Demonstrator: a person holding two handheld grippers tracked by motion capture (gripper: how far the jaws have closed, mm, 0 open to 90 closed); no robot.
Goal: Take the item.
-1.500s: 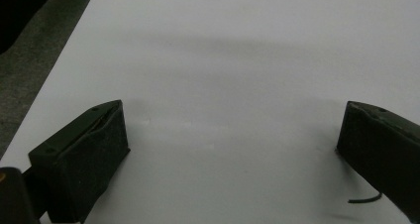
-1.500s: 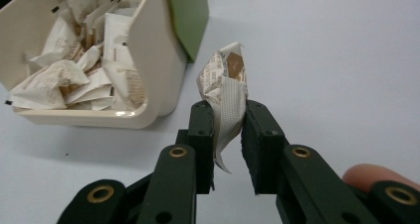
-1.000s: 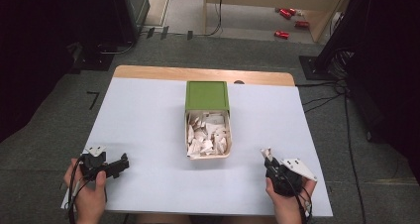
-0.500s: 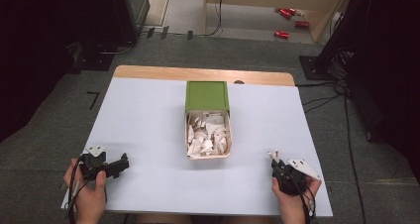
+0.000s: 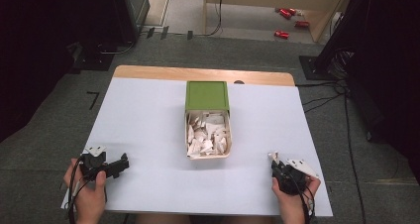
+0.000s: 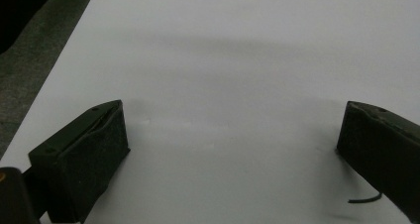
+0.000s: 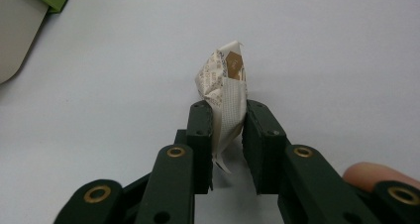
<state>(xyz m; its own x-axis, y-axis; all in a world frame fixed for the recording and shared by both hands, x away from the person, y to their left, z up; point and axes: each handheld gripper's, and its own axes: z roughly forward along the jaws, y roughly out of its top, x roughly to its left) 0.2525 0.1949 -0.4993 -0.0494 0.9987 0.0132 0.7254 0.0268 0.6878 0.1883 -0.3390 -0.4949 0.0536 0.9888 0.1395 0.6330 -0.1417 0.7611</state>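
A: Where is the packet [image 7: 225,92]?
B: Lower right of the high view, upright between the right gripper [image 5: 275,160]'s narrow jaws, which have just eased apart; the box [image 5: 208,155] of packets lies up-left, nearer this hand.
A: The left gripper [image 6: 230,135]?
B: Wide open, empty; lower left.

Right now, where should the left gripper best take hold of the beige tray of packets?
Probably the near short rim of the beige tray, coming from the person's side with the left gripper: its far end meets the green lid.
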